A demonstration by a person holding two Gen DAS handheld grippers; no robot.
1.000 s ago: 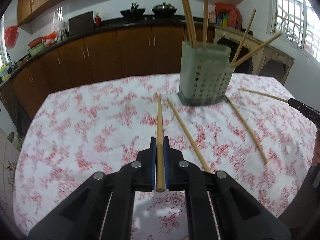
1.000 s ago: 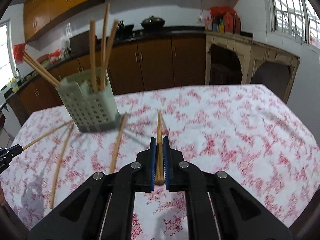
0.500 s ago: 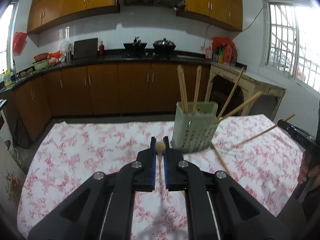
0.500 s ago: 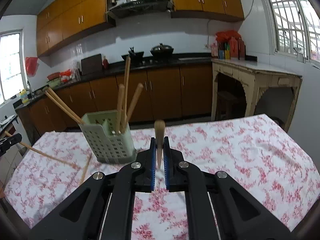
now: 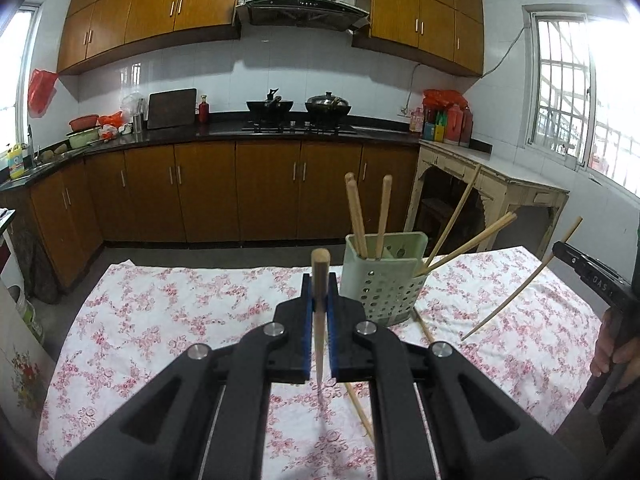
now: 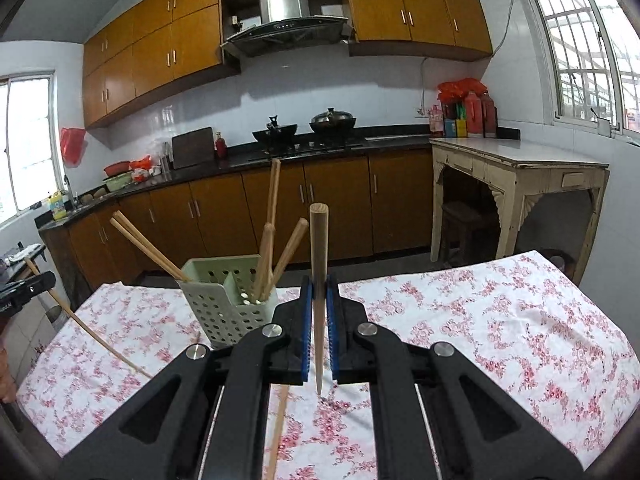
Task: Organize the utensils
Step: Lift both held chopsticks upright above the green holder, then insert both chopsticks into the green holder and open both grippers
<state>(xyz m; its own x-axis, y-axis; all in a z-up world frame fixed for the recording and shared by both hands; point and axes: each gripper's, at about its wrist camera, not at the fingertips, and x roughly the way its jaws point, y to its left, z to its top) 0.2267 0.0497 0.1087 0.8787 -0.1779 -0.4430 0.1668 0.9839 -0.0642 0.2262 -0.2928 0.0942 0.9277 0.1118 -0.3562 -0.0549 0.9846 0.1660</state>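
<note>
A wood-cabinet kitchen lies behind the floral-clothed counter [image 5: 168,320]. Left wrist view: the left hand-held gripper [image 5: 320,296] is clamped on a chopstick [image 5: 320,280], blunt end up, tip toward the cloth; the green holder [image 5: 386,280] stands near the counter's far edge. It alone shows the right hand-held gripper [image 5: 560,250] carrying its slanted chopstick [image 5: 520,284].

Right wrist view: the right hand-held gripper [image 6: 319,296] pinches an upright chopstick [image 6: 319,248]; a loose chopstick [image 6: 278,428] lies lengthwise toward the counter's near edge.
</note>
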